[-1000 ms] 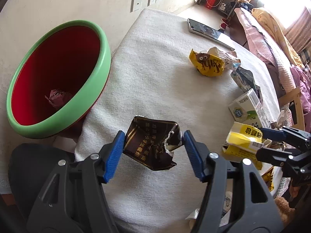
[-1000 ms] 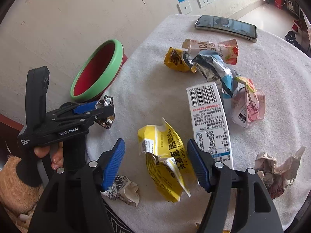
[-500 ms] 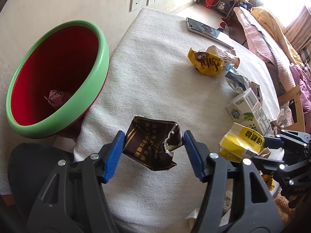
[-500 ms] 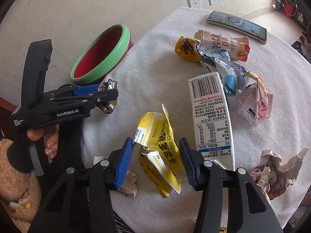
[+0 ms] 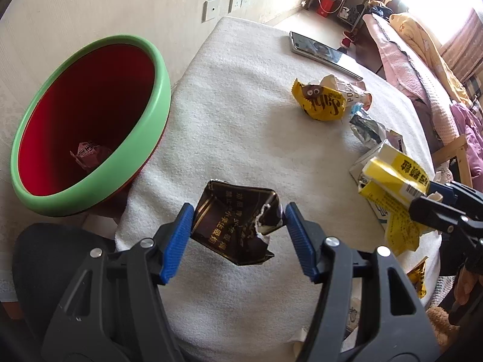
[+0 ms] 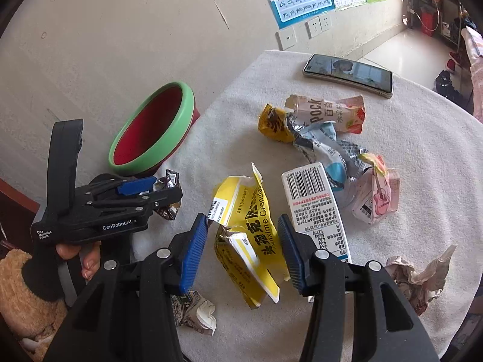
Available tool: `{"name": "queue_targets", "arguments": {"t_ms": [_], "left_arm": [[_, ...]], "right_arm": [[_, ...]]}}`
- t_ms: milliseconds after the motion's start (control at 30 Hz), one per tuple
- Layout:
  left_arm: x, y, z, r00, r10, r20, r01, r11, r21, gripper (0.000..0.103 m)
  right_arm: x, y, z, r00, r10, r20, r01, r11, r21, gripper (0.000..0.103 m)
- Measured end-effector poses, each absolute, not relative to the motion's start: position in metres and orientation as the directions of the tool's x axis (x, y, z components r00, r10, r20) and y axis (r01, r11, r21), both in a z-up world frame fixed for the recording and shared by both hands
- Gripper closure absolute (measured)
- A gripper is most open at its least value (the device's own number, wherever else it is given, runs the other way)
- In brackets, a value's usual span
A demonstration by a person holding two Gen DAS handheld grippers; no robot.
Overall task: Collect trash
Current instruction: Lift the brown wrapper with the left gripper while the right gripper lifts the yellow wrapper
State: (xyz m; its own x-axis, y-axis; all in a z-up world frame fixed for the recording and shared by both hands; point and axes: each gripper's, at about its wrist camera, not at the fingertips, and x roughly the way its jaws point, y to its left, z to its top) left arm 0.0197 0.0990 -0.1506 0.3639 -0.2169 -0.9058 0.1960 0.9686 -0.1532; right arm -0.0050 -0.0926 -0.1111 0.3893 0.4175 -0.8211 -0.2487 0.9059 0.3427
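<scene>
My left gripper [image 5: 238, 221] is shut on a crumpled dark brown wrapper [image 5: 238, 229] and holds it above the near edge of the white-clothed table [image 5: 241, 126]. To its left, beside the table, stands the red bin with a green rim [image 5: 160, 90]; one crumpled pink wrapper [image 5: 89, 154] lies inside. My right gripper [image 6: 243, 241] is shut on a torn yellow packet [image 6: 250, 220], raised off the cloth. In the left wrist view that yellow packet [image 5: 395, 175] hangs at the right edge in the right gripper [image 5: 425, 197]. The right wrist view shows the left gripper [image 6: 157, 191] near the bin [image 6: 187, 111].
On the cloth lie a phone [image 6: 347, 72], a yellow snack wrapper [image 5: 320, 102], a Pocky wrapper [image 6: 329, 114], a silver-blue bag [image 6: 323, 144], a white barcode carton [image 6: 314, 208], a pink guitar wrapper [image 6: 377, 196] and crumpled paper [image 6: 416, 274]. A black chair [image 5: 60, 250] sits below the bin.
The right gripper closed on the yellow packet and lifted it off the cloth, tilting up slightly. The left gripper and its dark wrapper stayed where they were.
</scene>
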Motion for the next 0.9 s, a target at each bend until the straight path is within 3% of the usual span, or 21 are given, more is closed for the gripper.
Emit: {"name": "queue_targets", "arguments": {"t_ms": [900], "left_arm": [[0.02,0.102,-0.146,0.379,-0.232,-0.896,0.19,0.967,-0.17,0.043]], "right_arm": [[0.001,-0.061,-0.089,0.442,0.449,-0.777,-0.255,0.893,0.371,0.055]]}}
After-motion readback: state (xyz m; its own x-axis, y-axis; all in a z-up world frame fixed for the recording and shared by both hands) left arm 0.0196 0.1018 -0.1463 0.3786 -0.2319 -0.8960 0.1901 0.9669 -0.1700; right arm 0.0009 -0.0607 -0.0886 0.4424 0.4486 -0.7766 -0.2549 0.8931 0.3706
